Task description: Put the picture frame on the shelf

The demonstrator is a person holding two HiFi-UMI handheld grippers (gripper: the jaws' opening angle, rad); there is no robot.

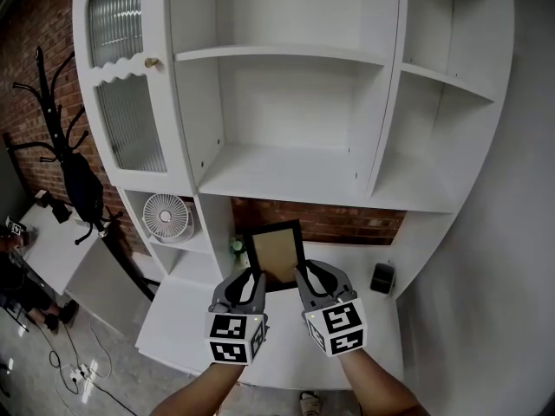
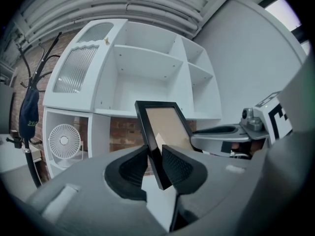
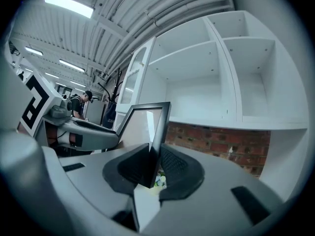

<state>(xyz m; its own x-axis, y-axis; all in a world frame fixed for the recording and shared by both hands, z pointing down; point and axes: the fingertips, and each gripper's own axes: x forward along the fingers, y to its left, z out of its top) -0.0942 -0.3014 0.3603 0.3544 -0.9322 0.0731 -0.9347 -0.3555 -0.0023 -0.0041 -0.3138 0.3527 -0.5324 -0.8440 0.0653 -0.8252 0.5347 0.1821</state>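
A black picture frame (image 1: pixel 275 254) with a tan panel hangs upright in the air in front of the white shelf unit (image 1: pixel 286 173). My left gripper (image 1: pixel 251 277) is shut on its left edge, my right gripper (image 1: pixel 303 277) on its right edge. In the left gripper view the frame's black edge (image 2: pixel 153 146) sits clamped between the dark pads, with the left gripper (image 2: pixel 156 166) below it. The right gripper view shows the frame's other edge (image 3: pixel 158 132) pinched in the right gripper (image 3: pixel 153 167). The frame sits below the wide middle shelf, over the white desk surface (image 1: pixel 182 315).
The shelf unit has open compartments above and to the right (image 1: pixel 434 189), and a ribbed glass door (image 1: pixel 121 76) at left. A small white fan (image 1: pixel 166 218) stands in a lower nook. A dark small box (image 1: pixel 382 277) lies on the desk. A coat rack (image 1: pixel 65 146) stands left.
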